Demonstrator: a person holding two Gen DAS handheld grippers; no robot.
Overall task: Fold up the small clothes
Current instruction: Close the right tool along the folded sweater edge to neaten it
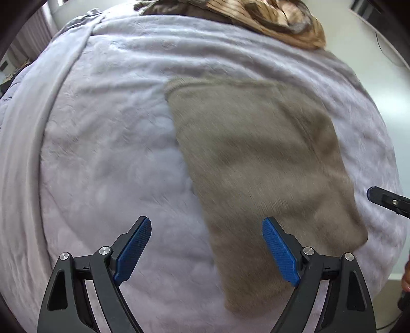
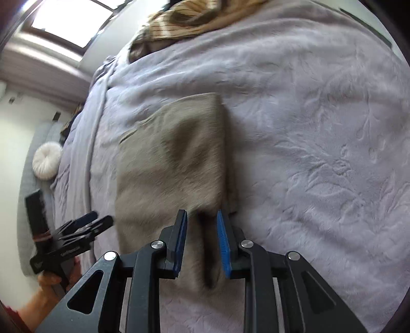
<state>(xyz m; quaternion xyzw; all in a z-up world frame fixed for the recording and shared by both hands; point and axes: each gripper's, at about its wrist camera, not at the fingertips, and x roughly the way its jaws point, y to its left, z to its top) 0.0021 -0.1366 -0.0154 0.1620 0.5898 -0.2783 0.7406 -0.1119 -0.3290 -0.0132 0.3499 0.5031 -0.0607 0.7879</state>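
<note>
Lying folded on the blanket, the taupe garment sits beneath wide left jaws, narrow right jaws empty.

The right tool hangs above the near edge of a taupe garment, jaws slightly parted with a blurred fold of cloth between them. The garment lies folded on a lilac blanket. The left tool is at lower left, held by a hand.

Taupe garment, lavender blanket, brown-striped fabric, blue pads
</note>
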